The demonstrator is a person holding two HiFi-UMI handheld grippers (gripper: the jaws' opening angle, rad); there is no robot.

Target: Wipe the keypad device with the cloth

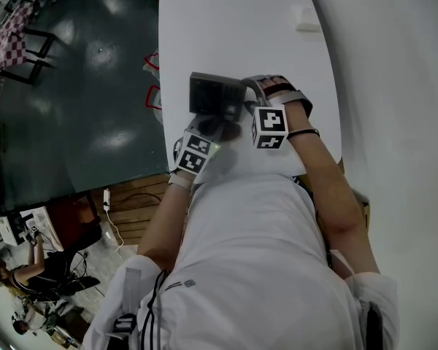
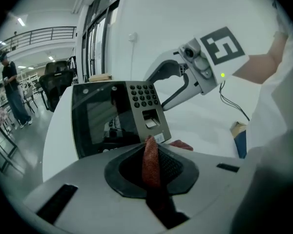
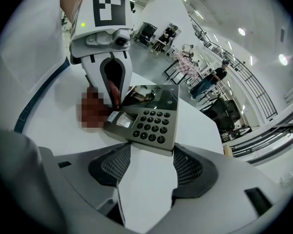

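Steadying the grey keypad device with its dark screen (image 2: 117,116) at 12 o'clock on the white table (image 1: 233,20), right gripper (image 3: 146,167) clasping its keypad end, you hold the red cloth (image 2: 150,162) clenched in your left gripper (image 2: 151,152) at its near edge, most wiping seemingly left

My head camera looks steeply down at the keypad device (image 1: 215,97), shared by all views; left gripper camera close at its front, right at its keypad end.

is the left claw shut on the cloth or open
Shut on the cloth: in the left gripper view the left claw has its pads pinching the red fold between them.
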